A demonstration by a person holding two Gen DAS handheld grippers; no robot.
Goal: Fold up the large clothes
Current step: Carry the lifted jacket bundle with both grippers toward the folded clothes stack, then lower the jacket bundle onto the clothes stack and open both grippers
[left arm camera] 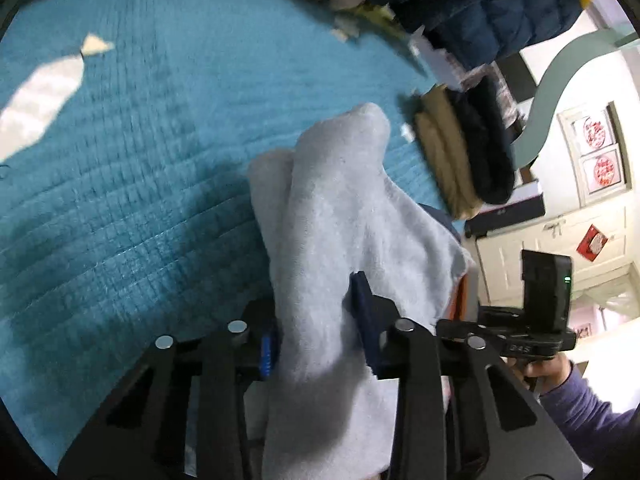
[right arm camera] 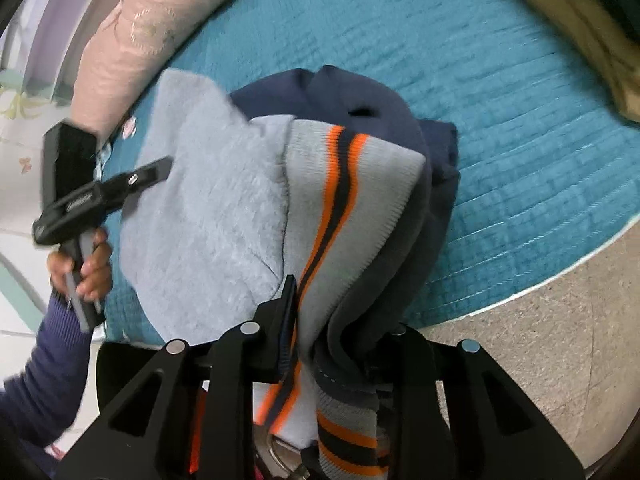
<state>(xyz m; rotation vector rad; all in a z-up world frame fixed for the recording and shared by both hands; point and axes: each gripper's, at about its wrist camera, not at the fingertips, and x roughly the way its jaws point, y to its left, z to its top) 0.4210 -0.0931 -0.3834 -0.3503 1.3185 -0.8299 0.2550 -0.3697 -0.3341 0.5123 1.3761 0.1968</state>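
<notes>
1. We're over a bed covered in a teal quilted bedspread (left arm camera: 132, 184), which fills most of both wrist views; a pink pillow (right arm camera: 132, 36) lies along its far edge.
2. The thing we're folding is a bulky jacket (right arm camera: 360, 208): navy outside, pale blue fleece lining, and a grey ribbed hem with orange and navy stripes. It's bunched up and hanging from both grippers just above the bedspread, near the bed's edge.
3. A folded stack of tan and black clothes (left arm camera: 460, 152) sits further back on the bed, well apart from the jacket.
4. Our left gripper (left arm camera: 316, 340) has its jaws closed down narrow on a thick fold of the fleece lining, which spills up and over the fingers. The pads are pressing on the cloth from both sides.
5. Our right gripper (right arm camera: 340, 340) is likewise only a little way open, clamped on the striped hem plus a wad of the navy shell, with fabric draping forward over it.
6. A hand (right arm camera: 86, 268) in a purple sleeve grips the left gripper's handle.
</notes>
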